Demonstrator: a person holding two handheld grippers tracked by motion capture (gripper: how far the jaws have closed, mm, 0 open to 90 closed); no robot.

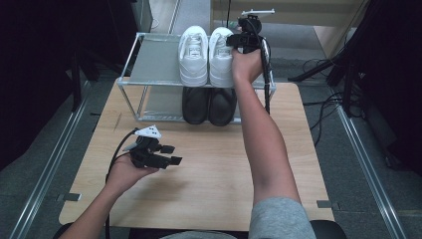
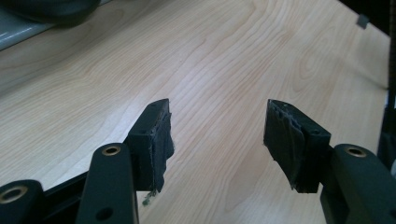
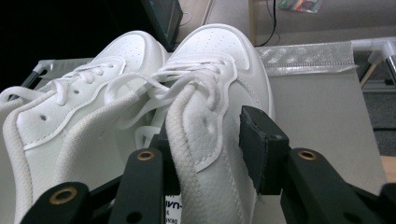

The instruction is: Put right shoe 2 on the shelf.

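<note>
Jaws of the right gripper (image 3: 210, 149) straddled the right white sneaker's (image 3: 219, 93) collar wall, outer pad apparently just off the leather; the left gripper (image 2: 217, 137) hung wide and empty over the pale wooden table (image 1: 209, 169). Two white sneakers topped the metal shoe rack (image 1: 149, 64), two black shoes (image 1: 209, 105) below, grey floor and cables around.

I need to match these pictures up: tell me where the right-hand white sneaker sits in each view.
High view: the right white sneaker stands on the rack's top shelf, upper centre, under the right hand-held gripper.
Left gripper view: bare wooden tabletop ahead of the jaws.
Right gripper view: centre, its collar between the open jaws.
Shared landmark: the left white sneaker beside it.
</note>
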